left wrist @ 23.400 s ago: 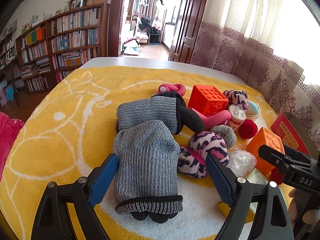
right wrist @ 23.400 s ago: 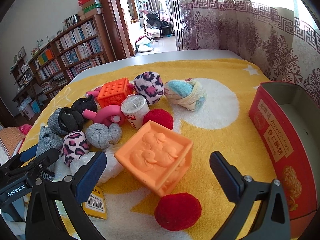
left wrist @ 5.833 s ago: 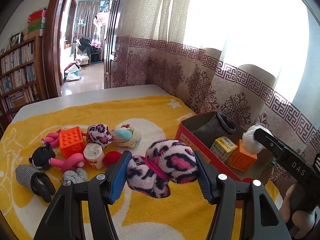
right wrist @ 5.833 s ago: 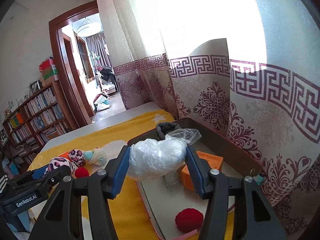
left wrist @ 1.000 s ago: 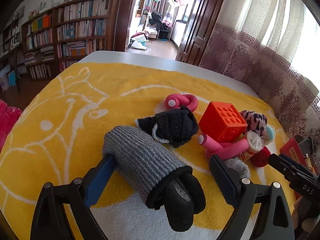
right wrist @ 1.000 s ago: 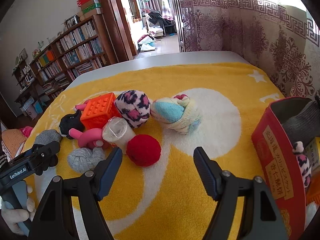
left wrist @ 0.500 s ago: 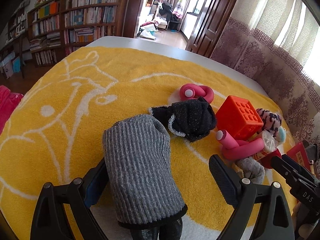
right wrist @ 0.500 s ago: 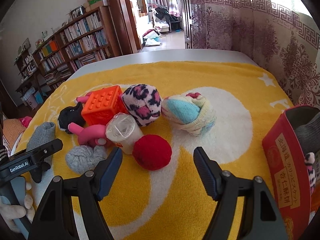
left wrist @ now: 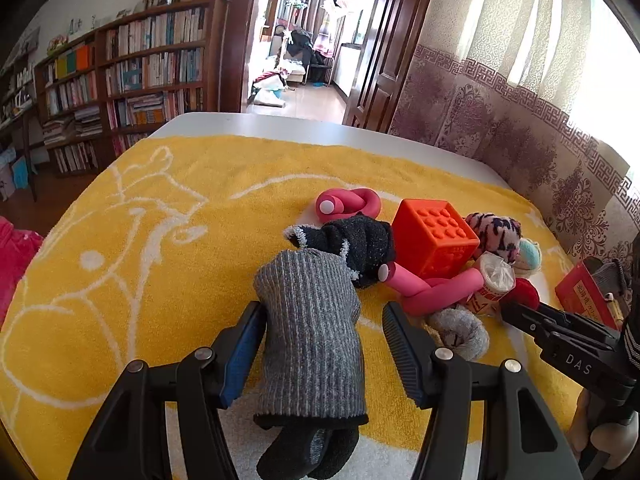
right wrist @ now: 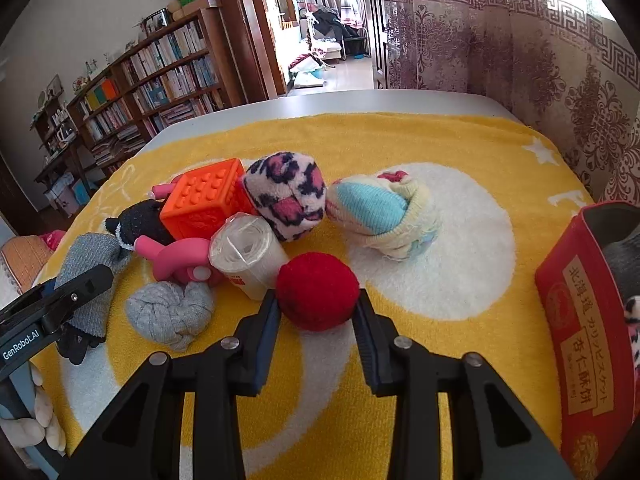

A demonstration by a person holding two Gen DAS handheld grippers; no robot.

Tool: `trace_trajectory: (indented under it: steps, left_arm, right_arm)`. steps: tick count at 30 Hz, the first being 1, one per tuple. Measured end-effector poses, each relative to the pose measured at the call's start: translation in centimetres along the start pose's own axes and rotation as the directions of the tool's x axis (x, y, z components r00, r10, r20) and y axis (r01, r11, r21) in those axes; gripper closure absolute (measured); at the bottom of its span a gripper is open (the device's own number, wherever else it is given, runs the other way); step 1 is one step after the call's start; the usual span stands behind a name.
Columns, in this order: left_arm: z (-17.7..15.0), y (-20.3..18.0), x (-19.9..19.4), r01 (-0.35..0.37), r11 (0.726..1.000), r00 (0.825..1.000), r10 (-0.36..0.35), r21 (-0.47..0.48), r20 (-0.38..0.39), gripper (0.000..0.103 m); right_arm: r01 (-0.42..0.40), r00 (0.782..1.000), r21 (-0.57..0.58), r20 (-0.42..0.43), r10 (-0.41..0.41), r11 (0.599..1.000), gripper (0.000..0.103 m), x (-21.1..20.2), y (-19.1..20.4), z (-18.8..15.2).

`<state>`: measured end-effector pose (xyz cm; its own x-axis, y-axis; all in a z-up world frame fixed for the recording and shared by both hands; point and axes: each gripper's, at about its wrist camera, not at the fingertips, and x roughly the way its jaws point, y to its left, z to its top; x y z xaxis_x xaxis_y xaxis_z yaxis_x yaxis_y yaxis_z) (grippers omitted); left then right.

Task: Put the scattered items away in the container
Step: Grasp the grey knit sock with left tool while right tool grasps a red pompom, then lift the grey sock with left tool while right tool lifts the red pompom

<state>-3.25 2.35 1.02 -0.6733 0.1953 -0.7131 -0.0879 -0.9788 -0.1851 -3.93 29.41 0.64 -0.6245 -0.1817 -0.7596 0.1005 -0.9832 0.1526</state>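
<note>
On the yellow towel point(right wrist: 460, 140), both grippers are at pickups. The right gripper point(right wrist: 316, 314) has just been closing and now pinches the red ball point(right wrist: 316, 296) between its pads. The left gripper point(left wrist: 324, 332) has just been closing too, with the grey sock point(left wrist: 312, 340) between its jaws; the left pad touches the knit, the right pad shows a gap, so no firm grip yet.

Progress is partial. The red tin point(right wrist: 580, 320), at 3 o'clock in the right view, already holds some things, including a dark sock and a leopard scrap. Still out, clustered at 10–12 o'clock of the ball:
- orange cube point(right wrist: 204, 200), studded rubbery faces
- leopard sock ball point(right wrist: 286, 196), fuzzy
- pastel sock ball point(right wrist: 380, 212), soft knit
- plastic-wrapped roll point(right wrist: 248, 252), glossy cylinder
- pink foam twist point(right wrist: 176, 256), smooth tube
- grey knot point(right wrist: 168, 312), ribbed
- black sock point(left wrist: 356, 244), nubbly

Second pink twist point(left wrist: 348, 204) behind the black sock. About half left, I'd judge.
</note>
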Motion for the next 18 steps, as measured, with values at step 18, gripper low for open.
trace_trajectory:
  steps: [18]
  left_arm:
    - [-0.3, -2.8, -2.6, -0.058, 0.990, 0.992, 0.044, 0.127, 0.114, 0.040]
  right_arm:
    - [0.040, 0.997, 0.039, 0.064, -0.042, 0.998, 0.063, -1.6, -0.6, -0.1]
